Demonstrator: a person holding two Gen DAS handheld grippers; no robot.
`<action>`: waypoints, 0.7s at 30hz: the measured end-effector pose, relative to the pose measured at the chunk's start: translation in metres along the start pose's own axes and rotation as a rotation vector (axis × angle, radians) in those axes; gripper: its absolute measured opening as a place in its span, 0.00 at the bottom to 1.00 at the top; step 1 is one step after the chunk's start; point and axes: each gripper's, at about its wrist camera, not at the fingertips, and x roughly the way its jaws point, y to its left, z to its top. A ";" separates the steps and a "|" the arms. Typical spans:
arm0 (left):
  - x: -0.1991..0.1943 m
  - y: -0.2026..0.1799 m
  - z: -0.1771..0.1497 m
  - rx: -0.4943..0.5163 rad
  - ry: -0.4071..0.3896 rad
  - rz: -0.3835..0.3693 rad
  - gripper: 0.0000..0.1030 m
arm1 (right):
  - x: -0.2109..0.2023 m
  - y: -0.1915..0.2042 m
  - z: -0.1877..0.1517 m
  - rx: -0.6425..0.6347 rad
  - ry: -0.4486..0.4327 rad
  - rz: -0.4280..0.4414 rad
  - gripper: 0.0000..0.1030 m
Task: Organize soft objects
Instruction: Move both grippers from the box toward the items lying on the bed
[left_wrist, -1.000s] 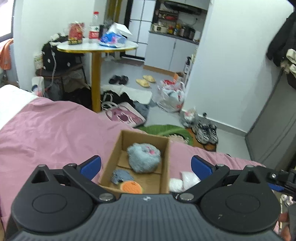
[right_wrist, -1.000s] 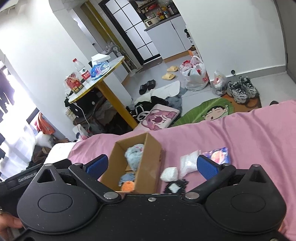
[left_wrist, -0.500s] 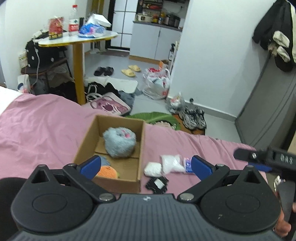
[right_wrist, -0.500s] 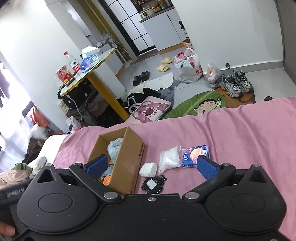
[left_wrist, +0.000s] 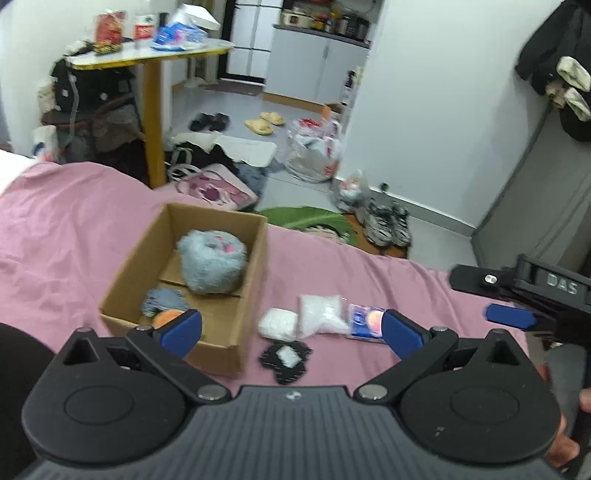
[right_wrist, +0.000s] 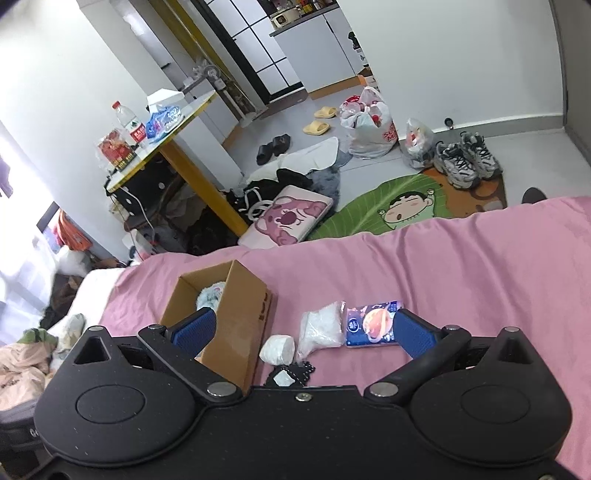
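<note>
An open cardboard box (left_wrist: 255, 266) (right_wrist: 243, 317) sits on the pink bed. Inside lie a fluffy grey-blue plush (left_wrist: 211, 266), a small grey knitted piece (left_wrist: 162, 301) and an orange item (left_wrist: 168, 316). Right of the box lie a white roll (left_wrist: 277, 323) (right_wrist: 277, 349), a clear bag of white stuff (left_wrist: 320, 309) (right_wrist: 321, 328), a blue tissue pack (left_wrist: 364, 320) (right_wrist: 373, 324) and a black lacy piece (left_wrist: 285, 359) (right_wrist: 291, 373). My left gripper (left_wrist: 291, 332) is open above these loose items. My right gripper (right_wrist: 301, 328) is open too, hovering over them; it also shows at the left wrist view's right edge (left_wrist: 517, 291).
The pink bedsheet (right_wrist: 480, 266) spreads right and behind. Beyond the bed's edge the floor holds a green leaf mat (right_wrist: 391, 210), sneakers (right_wrist: 461, 162), bags and clothes. A yellow-legged table (left_wrist: 151, 122) with a bottle and snacks stands at the back left.
Both grippers swung right and pulled back, so the box slid left in view and the loose items beside it came between the fingers. The jaws stayed open.
</note>
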 end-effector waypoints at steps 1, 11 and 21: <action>0.003 -0.003 -0.001 0.006 0.004 -0.009 1.00 | 0.003 -0.004 -0.001 0.007 0.003 0.003 1.00; 0.049 -0.022 -0.032 -0.014 0.043 0.013 0.99 | 0.025 -0.035 -0.010 0.046 0.065 0.019 1.00; 0.092 -0.025 -0.050 -0.057 0.074 0.079 0.84 | 0.055 -0.061 -0.011 0.077 0.111 -0.005 1.00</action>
